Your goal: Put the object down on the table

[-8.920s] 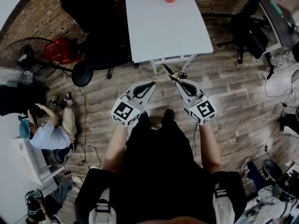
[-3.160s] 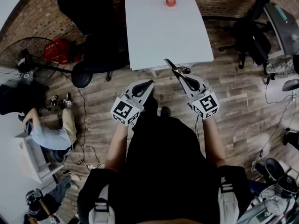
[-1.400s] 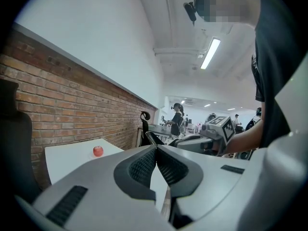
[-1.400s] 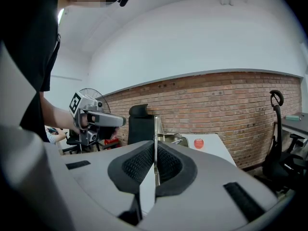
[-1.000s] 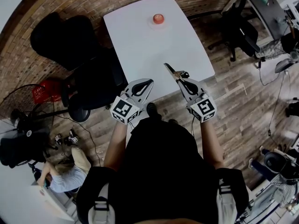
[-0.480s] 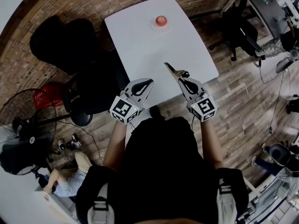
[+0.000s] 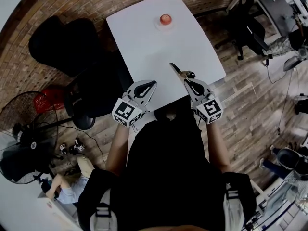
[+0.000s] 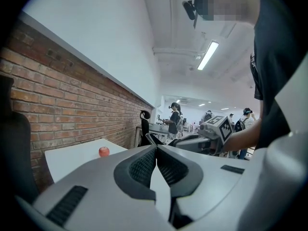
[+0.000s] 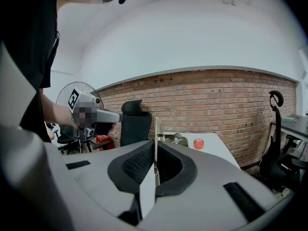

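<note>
A thin metal tool [image 7: 176, 70] with a pointed blade and a dark loop sticks forward out of my right gripper [image 7: 186, 81], which is shut on it. In the right gripper view the tool's blade [image 9: 156, 129] stands upright between the pressed pads. Empty-handed, my left gripper [image 7: 153, 83] is shut, and its pads meet at the tip [image 8: 155, 149]. Both grippers hover over the near edge of the white table [image 7: 154, 47]. A small red round object [image 7: 165, 19] lies at the table's far end, also in the left gripper view as the red object [image 8: 103, 151].
A black office chair [image 7: 91, 81] stands close to the table's left side, and another chair [image 7: 245, 28] and a desk are to the right. At lower left a fan [image 7: 24, 143], a red crate [image 7: 42, 100] and a person [image 7: 72, 186] are on the wooden floor.
Since the earliest frames I have come up to the table; both grippers now reach over its near edge. Over the last second little moved, and the right gripper still holds the tool.
</note>
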A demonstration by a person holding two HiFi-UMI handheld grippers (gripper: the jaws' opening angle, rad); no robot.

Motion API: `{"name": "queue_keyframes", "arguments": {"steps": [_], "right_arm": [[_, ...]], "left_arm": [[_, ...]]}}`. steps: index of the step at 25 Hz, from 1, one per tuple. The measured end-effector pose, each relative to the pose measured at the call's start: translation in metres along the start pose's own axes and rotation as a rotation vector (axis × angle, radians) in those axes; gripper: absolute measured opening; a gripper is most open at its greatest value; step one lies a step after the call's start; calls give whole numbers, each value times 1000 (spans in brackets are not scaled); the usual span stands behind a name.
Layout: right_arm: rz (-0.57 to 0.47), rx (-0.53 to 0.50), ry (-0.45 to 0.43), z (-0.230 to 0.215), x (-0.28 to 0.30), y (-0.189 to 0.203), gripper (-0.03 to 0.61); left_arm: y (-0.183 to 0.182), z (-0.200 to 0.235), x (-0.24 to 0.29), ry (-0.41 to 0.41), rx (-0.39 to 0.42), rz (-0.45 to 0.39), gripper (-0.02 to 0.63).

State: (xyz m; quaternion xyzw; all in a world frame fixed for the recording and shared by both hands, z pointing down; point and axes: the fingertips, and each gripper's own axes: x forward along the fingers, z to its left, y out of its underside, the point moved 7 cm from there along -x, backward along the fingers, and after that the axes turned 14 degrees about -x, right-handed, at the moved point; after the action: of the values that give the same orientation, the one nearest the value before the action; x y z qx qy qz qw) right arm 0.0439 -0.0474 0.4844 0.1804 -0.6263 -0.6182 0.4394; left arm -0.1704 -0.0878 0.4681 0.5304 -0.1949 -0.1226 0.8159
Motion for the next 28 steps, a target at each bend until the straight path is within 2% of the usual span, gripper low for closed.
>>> {"name": "queue_keyframes", "arguments": {"steps": [12,28], "right_arm": [[2,16,-120,-43,28,8,-2],[29,-41,-331,-98,83,14,-2]], "left_arm": [[-8,6,22,-106,-41,-38,21],[-27,21,54,-285,-80,-100,21]]}}
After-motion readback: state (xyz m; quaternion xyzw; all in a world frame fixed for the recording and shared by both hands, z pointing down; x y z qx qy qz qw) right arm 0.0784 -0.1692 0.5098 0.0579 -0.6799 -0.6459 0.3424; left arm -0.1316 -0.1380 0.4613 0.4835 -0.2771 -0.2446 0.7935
